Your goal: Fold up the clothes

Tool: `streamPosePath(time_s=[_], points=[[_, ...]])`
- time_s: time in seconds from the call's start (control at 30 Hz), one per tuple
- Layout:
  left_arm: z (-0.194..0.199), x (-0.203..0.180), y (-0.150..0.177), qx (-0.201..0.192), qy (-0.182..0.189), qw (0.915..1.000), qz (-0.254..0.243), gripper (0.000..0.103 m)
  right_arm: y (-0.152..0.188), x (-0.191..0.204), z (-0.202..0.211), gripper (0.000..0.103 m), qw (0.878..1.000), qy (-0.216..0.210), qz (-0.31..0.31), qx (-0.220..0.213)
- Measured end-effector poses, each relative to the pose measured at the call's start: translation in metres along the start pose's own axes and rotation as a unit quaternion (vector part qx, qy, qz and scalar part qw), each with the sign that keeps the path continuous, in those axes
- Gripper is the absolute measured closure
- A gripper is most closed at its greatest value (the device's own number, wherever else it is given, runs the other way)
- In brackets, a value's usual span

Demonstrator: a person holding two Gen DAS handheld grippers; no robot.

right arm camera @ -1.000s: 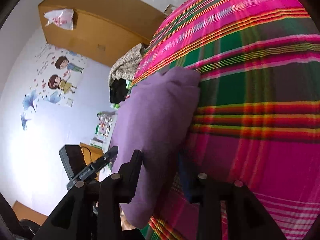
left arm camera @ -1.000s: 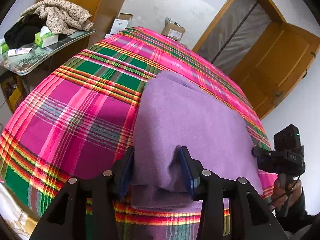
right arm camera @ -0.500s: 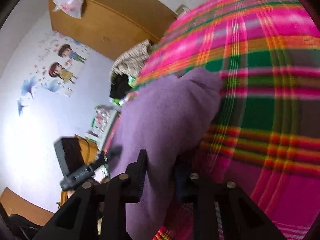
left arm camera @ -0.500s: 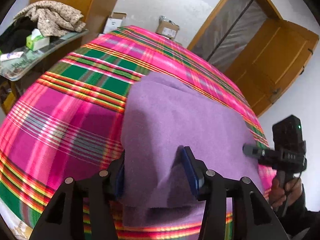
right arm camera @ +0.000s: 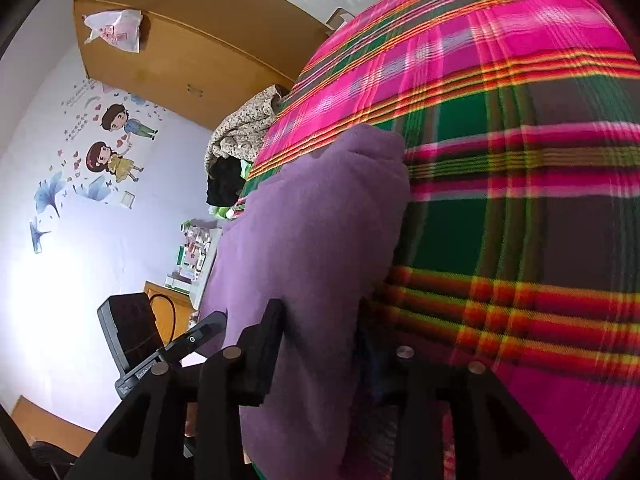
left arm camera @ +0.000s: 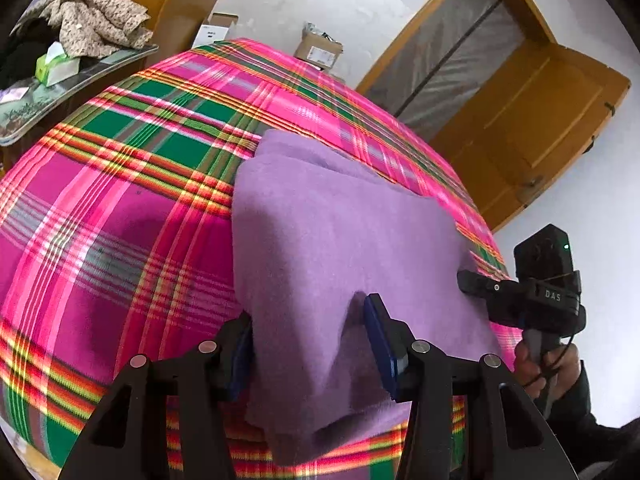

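Nearest the left wrist camera, the left gripper point(left arm camera: 312, 344) is clamped on the near edge of the purple fleece garment point(left arm camera: 340, 240), its 2 blue-padded fingers point(left arm camera: 382, 344) pinching a raised bunch of cloth between them. In the right wrist view the right gripper point(right arm camera: 320, 344) likewise grips the same garment's edge, cloth filling the gap between its black fingers, though the far pad is mostly hidden by the fleece. Over the last second the near edge has risen: a lower layer that lay flat on the bed beneath the pinch now hangs as a loose flap under the left gripper, and the garment reaches farther across the pink and green plaid bedspread point(left arm camera: 120, 208). That suggests both held corners are being carried toward the far edge, likely to lay 1 more fold over a garment that already lies doubled. Its far end rests on the bedspread near the middle of the bed. Beyond, the person's right hand point(left arm camera: 540, 364) holds its gripper handle at the bed's right side, and farther off stand a side table point(left arm camera: 24, 112) piled with clothes and a wooden door point(left arm camera: 532, 120).
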State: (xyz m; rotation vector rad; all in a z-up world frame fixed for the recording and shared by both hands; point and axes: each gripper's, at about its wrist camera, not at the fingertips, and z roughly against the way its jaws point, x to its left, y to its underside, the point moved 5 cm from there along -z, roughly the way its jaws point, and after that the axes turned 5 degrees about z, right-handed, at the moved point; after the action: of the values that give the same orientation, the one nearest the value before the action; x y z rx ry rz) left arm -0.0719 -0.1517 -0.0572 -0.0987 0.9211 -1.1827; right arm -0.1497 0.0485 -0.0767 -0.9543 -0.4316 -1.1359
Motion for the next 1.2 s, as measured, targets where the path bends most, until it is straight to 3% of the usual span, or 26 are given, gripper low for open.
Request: streamPosePath(time_s=[0.13, 0.3, 0.53, 0.8, 1.2], points=[[-0.003, -0.001, -0.002, 0.003, -0.002, 1.0, 0.002, 0.052, -0.002, 0.005, 0.001, 0.074, 1.0, 0.008, 0.016, -0.002], [0.004, 0.0, -0.005, -0.006, -0.009, 0.9999, 0.006, 0.078, -0.003, 0.019, 0.008, 0.077, 0.999, 0.01, 0.036, -0.015], [0.019, -0.012, -0.02, -0.028, -0.011, 0.9993, -0.022, 0.081, -0.015, 0.041, 0.017, 0.078, 0.998, 0.0, 0.061, -0.032], [0.035, -0.024, -0.06, -0.066, -0.019, 0.9957, -0.062, 0.081, -0.042, 0.065, 0.019, 0.078, 0.995, -0.006, 0.09, -0.052], [0.032, -0.005, -0.147, -0.093, -0.044, 0.9914, -0.081, 0.081, -0.117, 0.071, -0.032, 0.078, 0.994, -0.019, 0.088, -0.061]])
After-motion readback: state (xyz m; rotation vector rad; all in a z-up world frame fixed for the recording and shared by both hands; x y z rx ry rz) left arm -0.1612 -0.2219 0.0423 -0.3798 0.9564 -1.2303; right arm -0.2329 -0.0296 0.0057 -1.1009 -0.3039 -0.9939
